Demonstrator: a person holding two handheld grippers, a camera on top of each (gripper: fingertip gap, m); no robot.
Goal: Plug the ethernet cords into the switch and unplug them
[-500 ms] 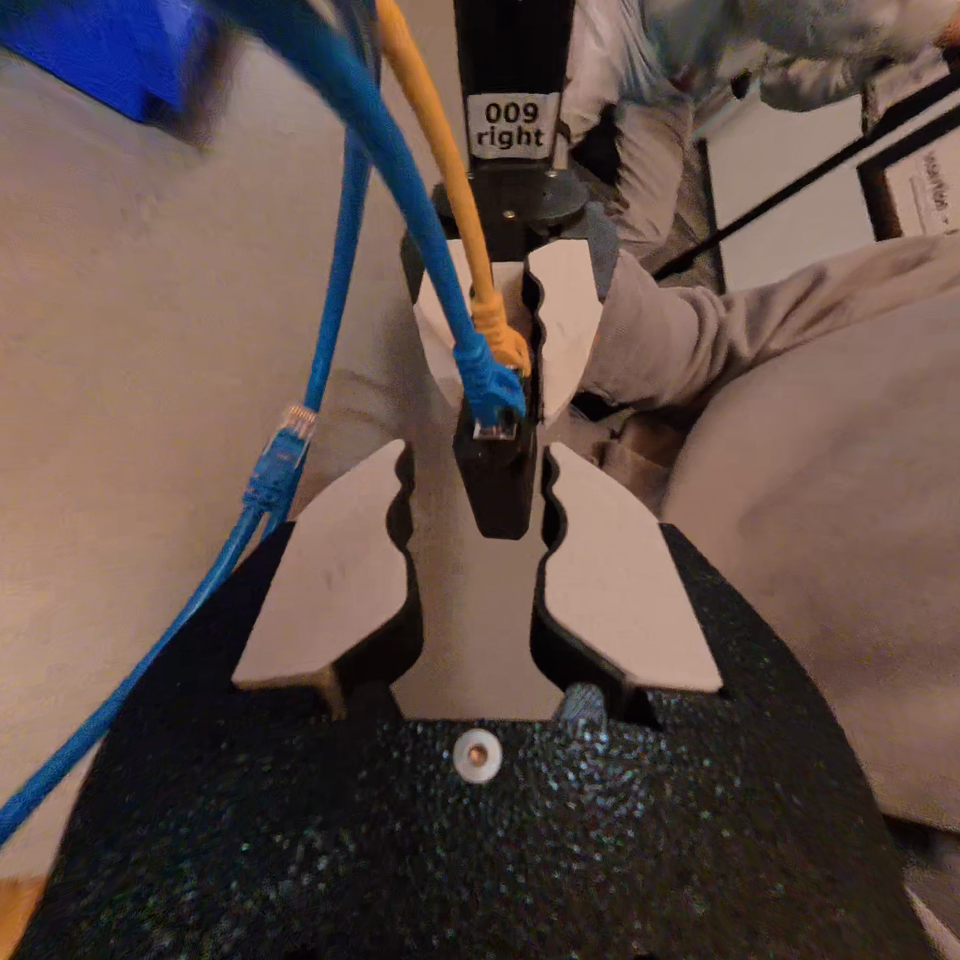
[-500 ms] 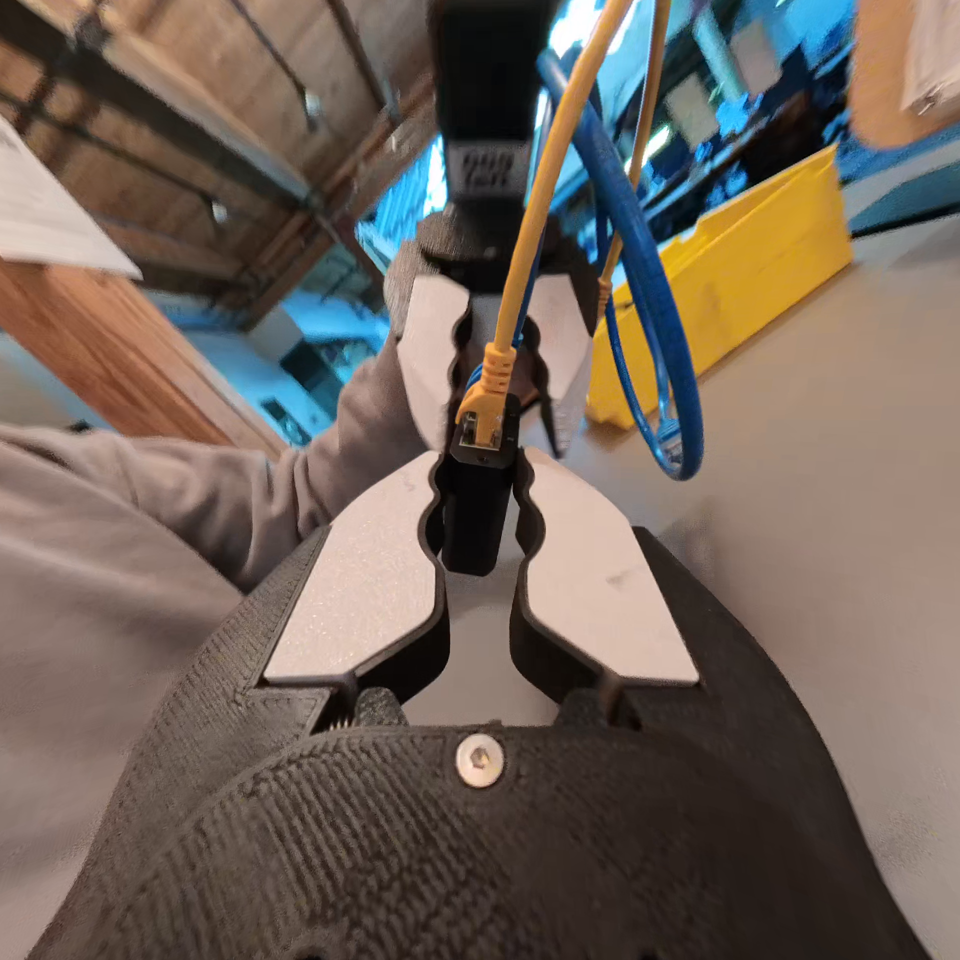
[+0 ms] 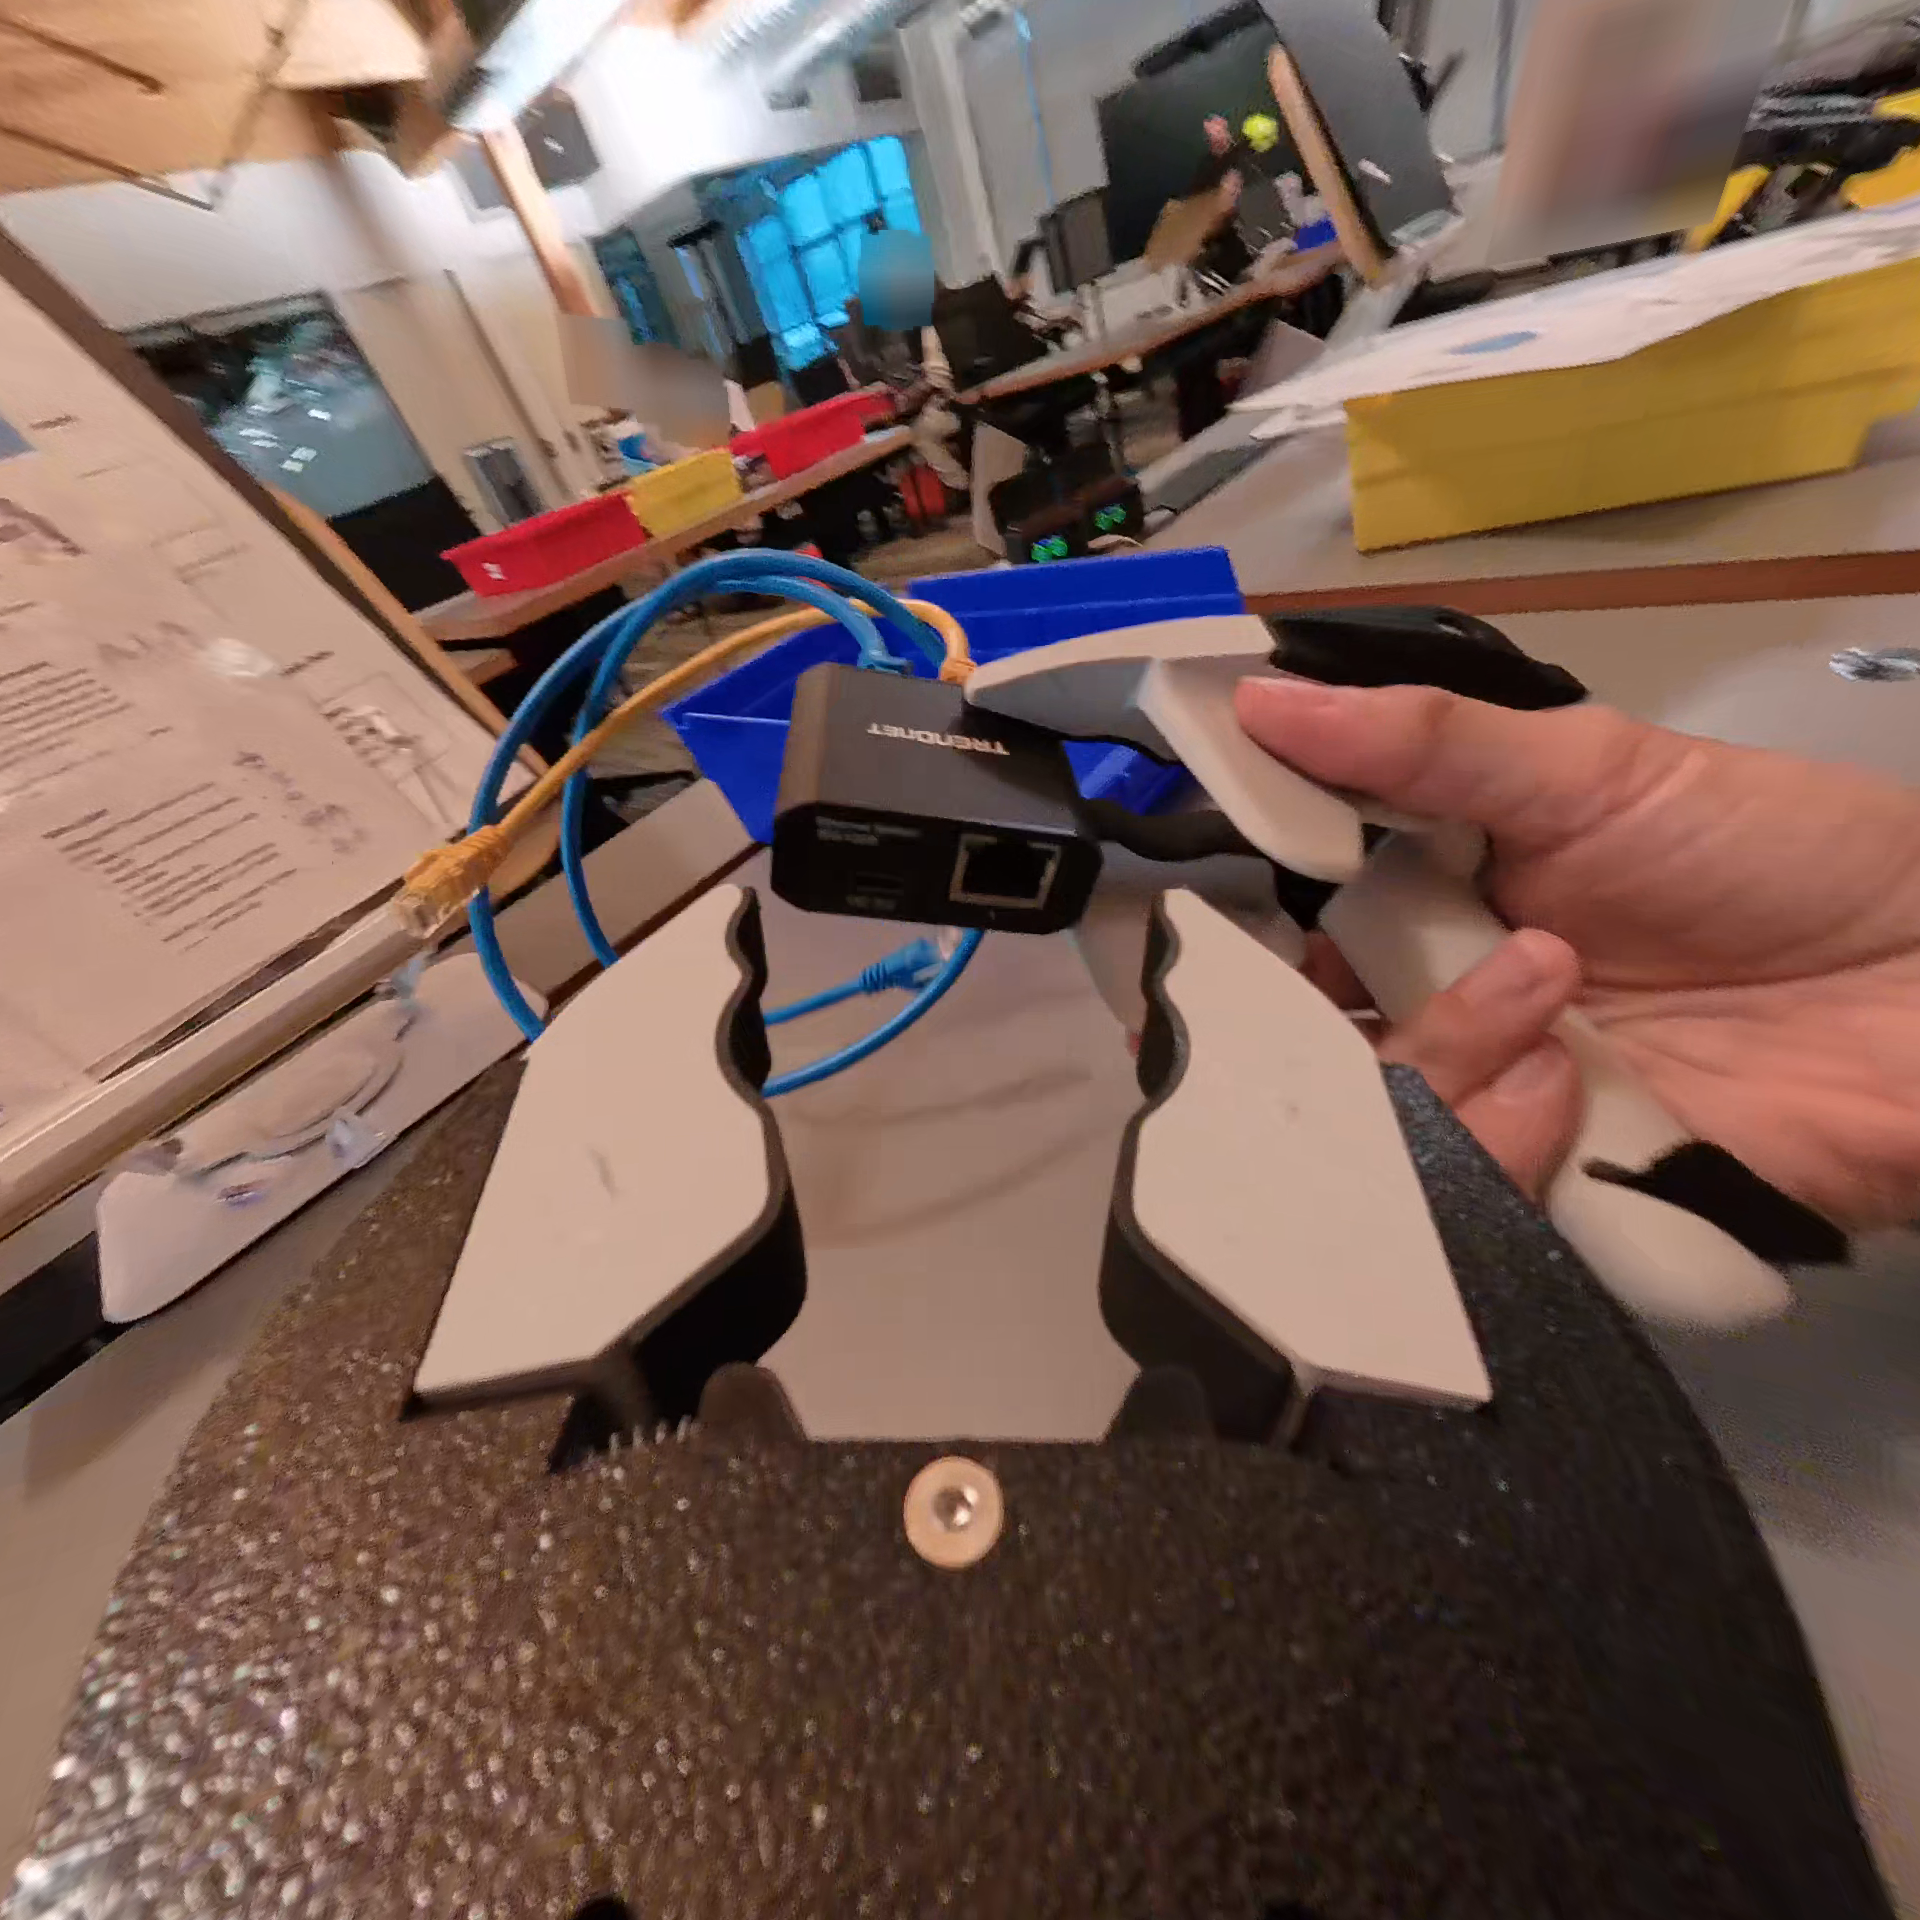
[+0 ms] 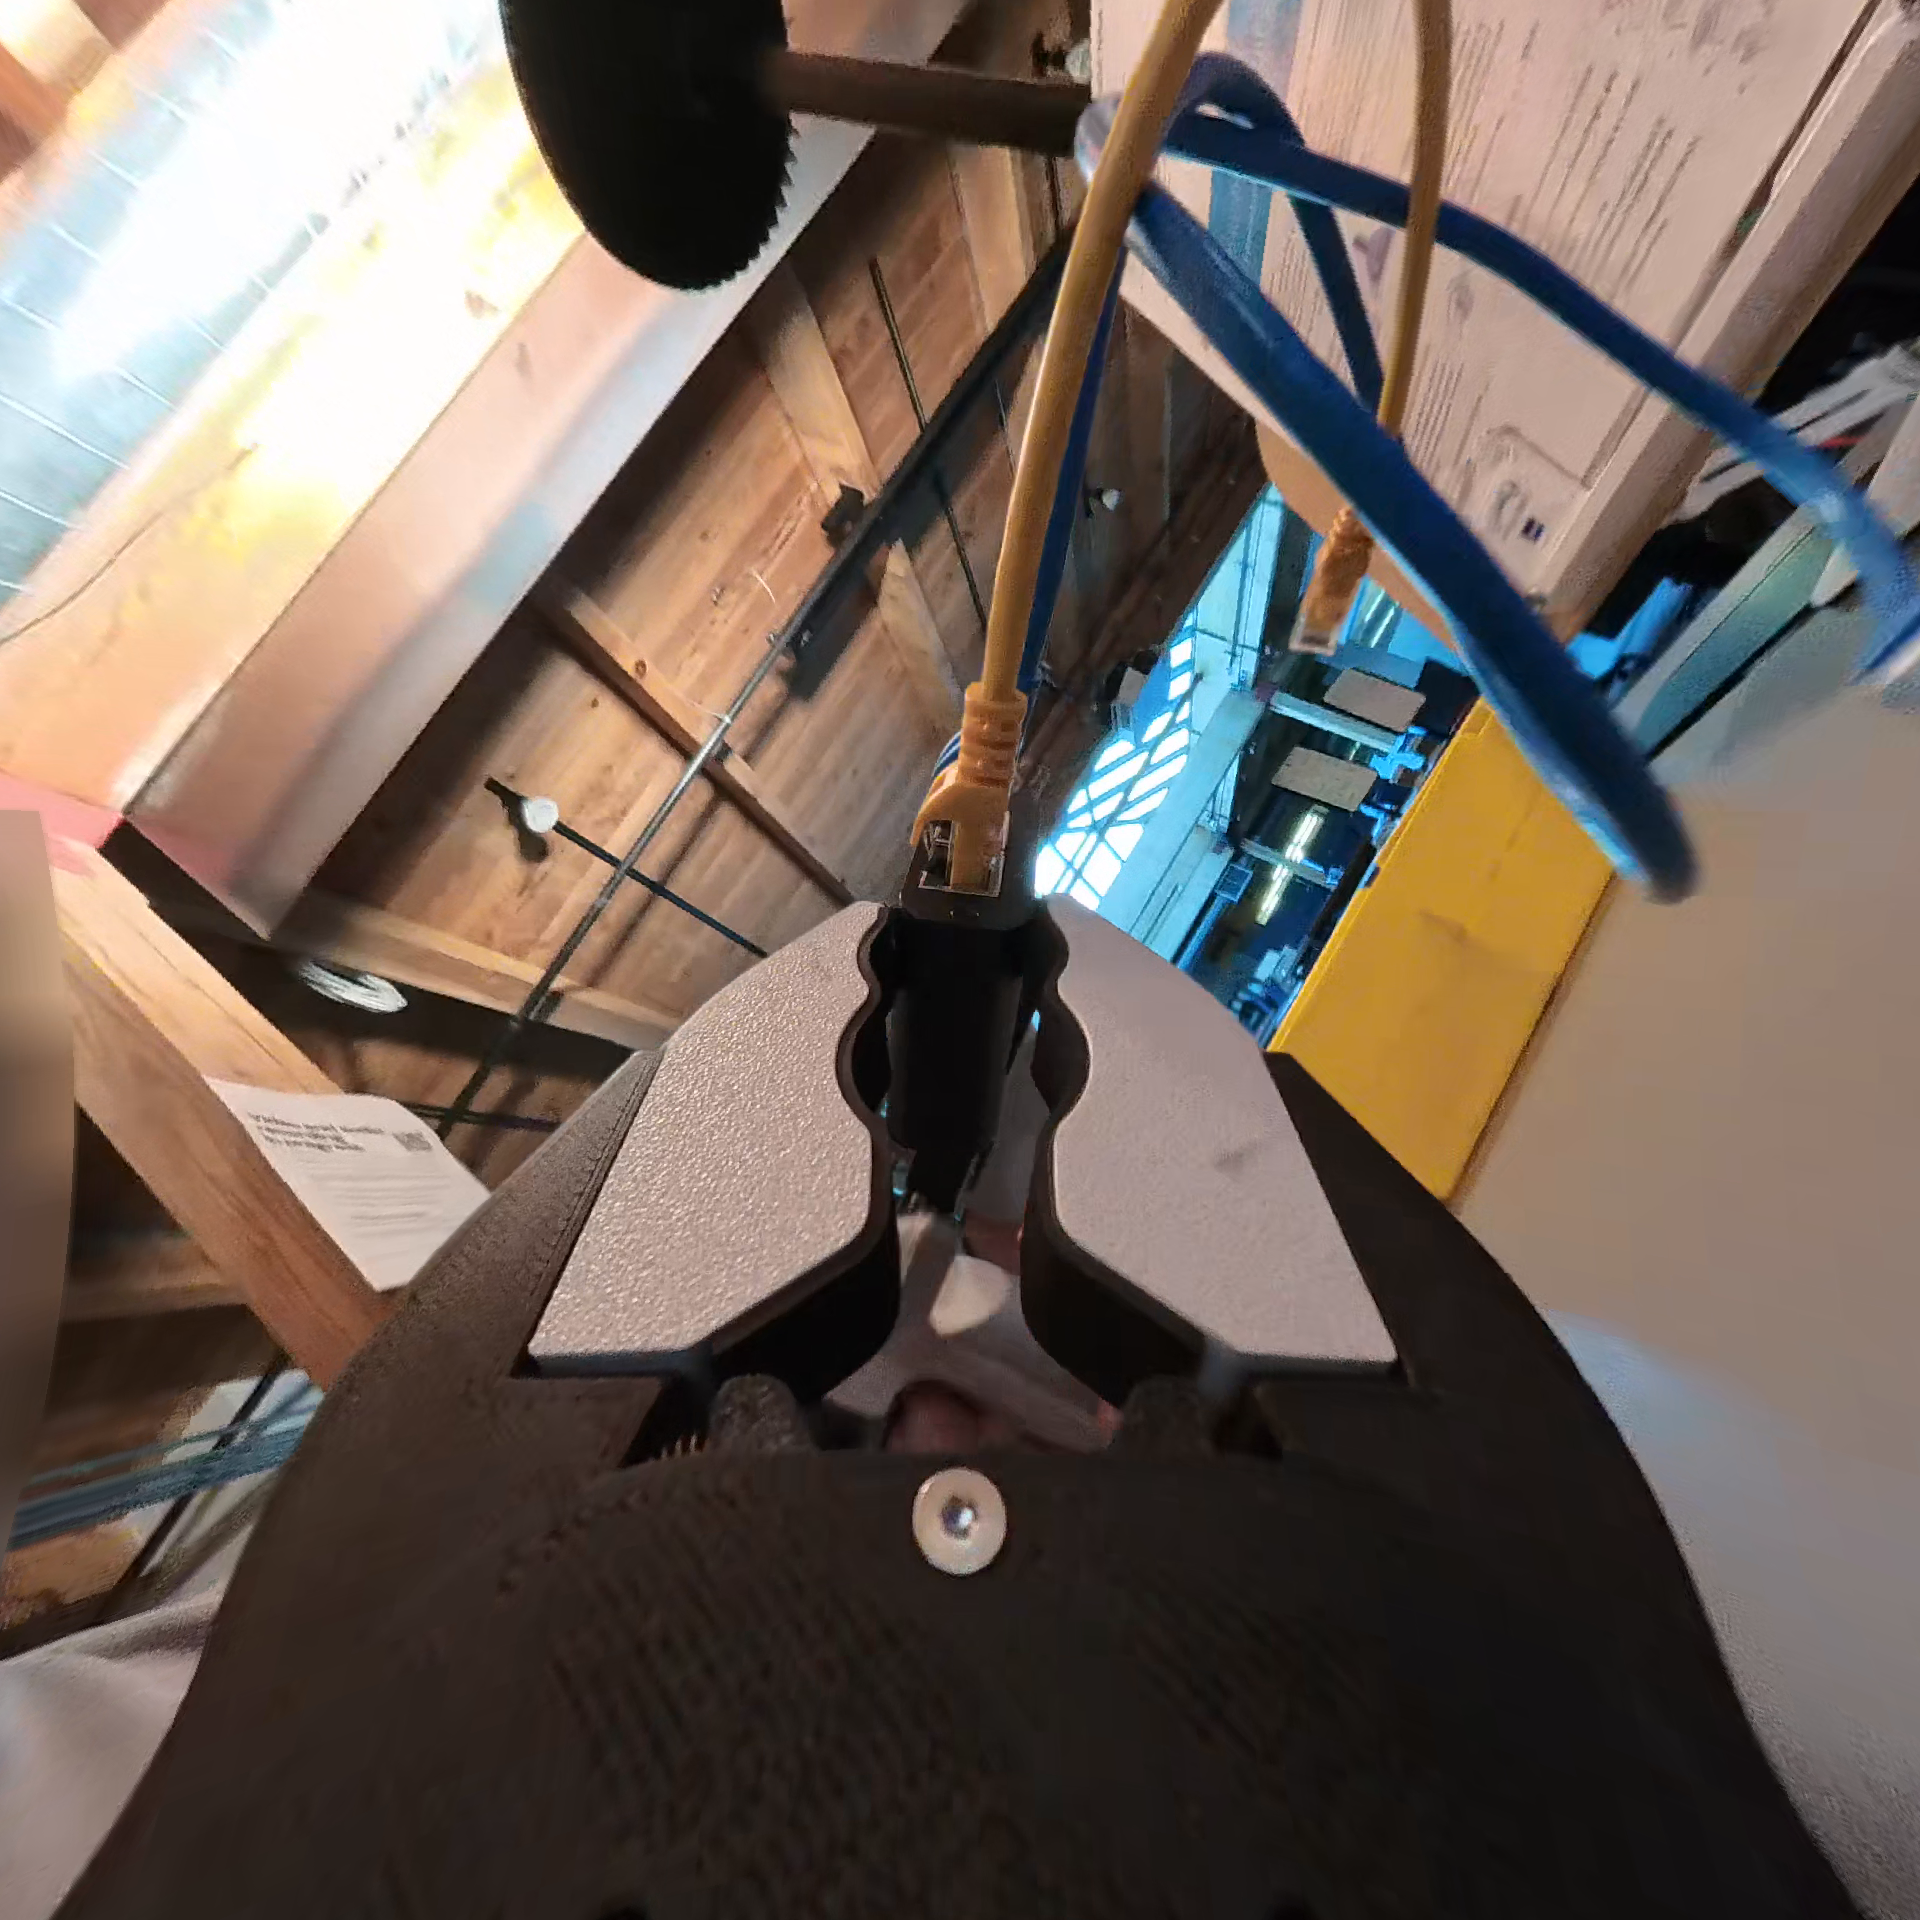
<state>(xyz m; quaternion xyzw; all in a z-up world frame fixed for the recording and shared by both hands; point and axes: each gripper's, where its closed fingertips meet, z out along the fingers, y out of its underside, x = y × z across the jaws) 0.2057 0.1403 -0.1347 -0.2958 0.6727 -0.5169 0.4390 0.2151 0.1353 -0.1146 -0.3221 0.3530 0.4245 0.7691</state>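
The right gripper (image 4: pixel 961 1023) clamps the black switch (image 3: pixel 925 821), just beyond the spread, empty left gripper (image 3: pixel 951 997).

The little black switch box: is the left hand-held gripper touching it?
Apart. In the left wrist view the left hand-held gripper is open, and the switch hangs beyond its fingertips, held by the right hand-held gripper.
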